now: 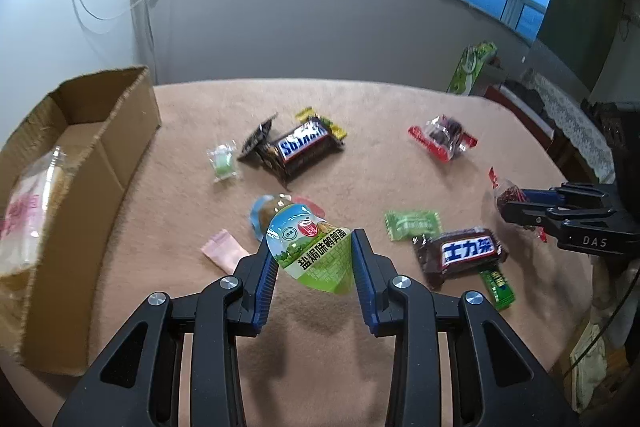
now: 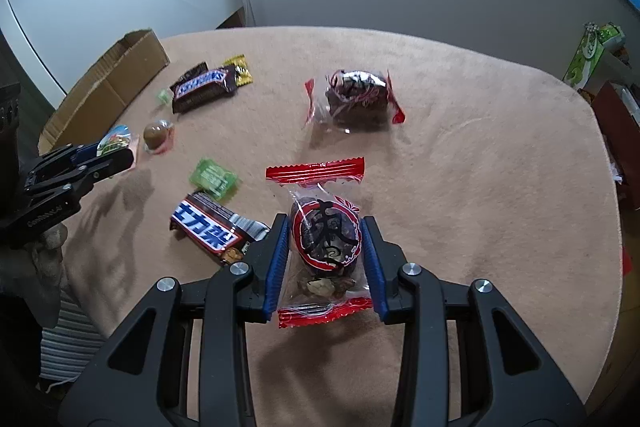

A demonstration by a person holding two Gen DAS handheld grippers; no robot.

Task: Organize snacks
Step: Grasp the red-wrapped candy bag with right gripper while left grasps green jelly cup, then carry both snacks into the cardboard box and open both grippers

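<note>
- My left gripper [image 1: 314, 259] is clamped on the green quail-egg pouch [image 1: 310, 253]; the blue pads press both sides and the pouch hangs clear of the tan cloth-covered table [image 1: 360, 99].
- My right gripper [image 2: 325, 247] is clamped on a red-ended date packet [image 2: 322, 243], pads tight on its clear middle, crimped ends sticking out front and back.
- No earlier frame to compare, so I note only the grips as they stand.
- The cardboard box [image 1: 100, 147] sits open at the table's left edge, near the left gripper; a clear bag with pink print [image 1: 28, 211] lies inside.
- Left on the cloth: a Snickers bar [image 1: 300, 151] at the far side with a small green candy [image 1: 222, 163] just beside it, a second date packet [image 2: 352, 99] near the middle, a green wrapped sweet [image 2: 212, 179] next to the Chinese-label Snickers bar [image 2: 208, 229].
- A pink sachet [image 1: 222, 251] lies just beside the left fingers.
- A brown egg in clear wrap [image 2: 156, 137] rests near the left gripper's tip, seen from the right wrist.
</note>
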